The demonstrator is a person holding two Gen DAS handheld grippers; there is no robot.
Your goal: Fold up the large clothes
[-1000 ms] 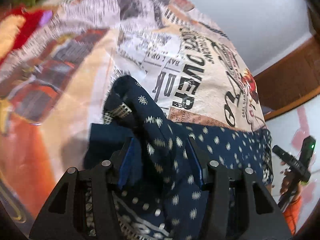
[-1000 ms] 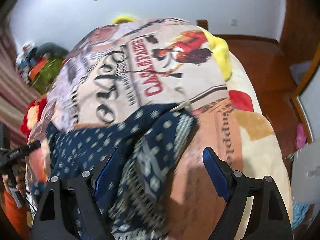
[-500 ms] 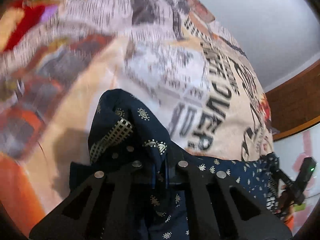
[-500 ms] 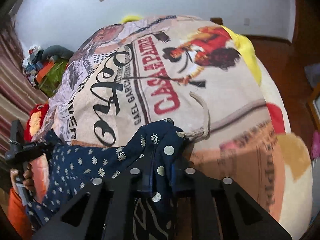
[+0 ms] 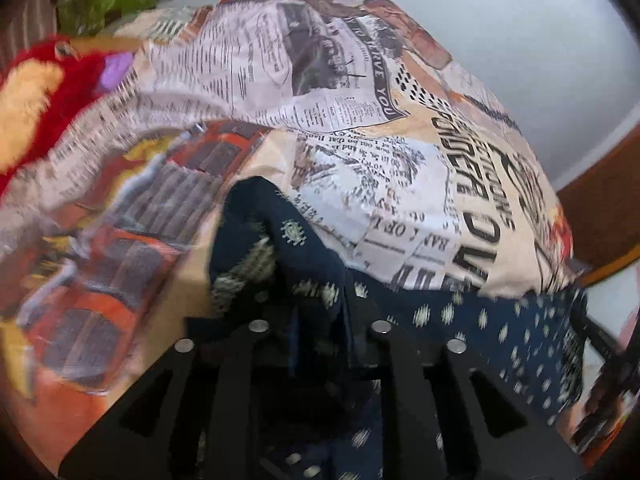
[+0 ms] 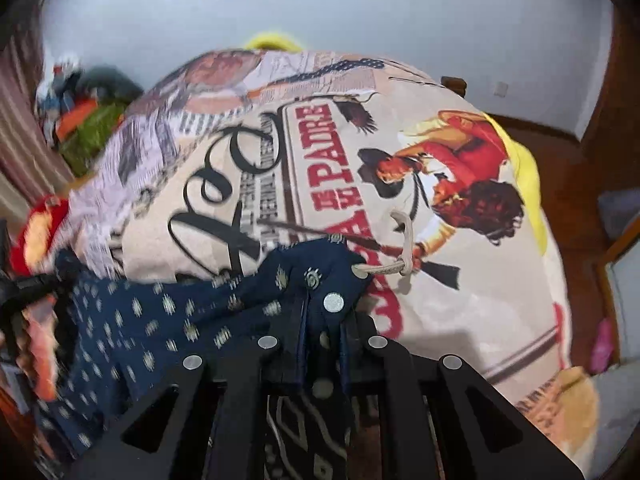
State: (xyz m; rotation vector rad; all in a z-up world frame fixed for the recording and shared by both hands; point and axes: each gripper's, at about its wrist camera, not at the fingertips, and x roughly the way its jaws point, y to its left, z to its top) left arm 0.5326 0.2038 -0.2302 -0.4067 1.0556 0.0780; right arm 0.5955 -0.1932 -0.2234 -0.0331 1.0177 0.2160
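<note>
A dark navy garment [image 5: 480,328] with small cream motifs lies across the near edge of a bed covered by a printed poster-pattern blanket [image 5: 360,128]. My left gripper [image 5: 320,320] is shut on one bunched corner of the garment. My right gripper [image 6: 322,320] is shut on the other corner [image 6: 312,276], where a cream drawstring [image 6: 400,256] hangs out onto the blanket [image 6: 320,152]. The garment stretches between the two grippers [image 6: 140,320]. The other gripper shows dimly at each view's edge.
A red and yellow plush item [image 5: 36,92] lies at the bed's left. Green and orange clutter [image 6: 88,128] sits beyond the bed by a striped curtain. A pale wall [image 6: 360,8] stands behind, and brown wooden furniture [image 6: 568,168] is to the right.
Both grippers went from open around the garment to shut on its corners. They now hold the corners lifted with the cloth stretched between them, and the views have shifted over the bed.
</note>
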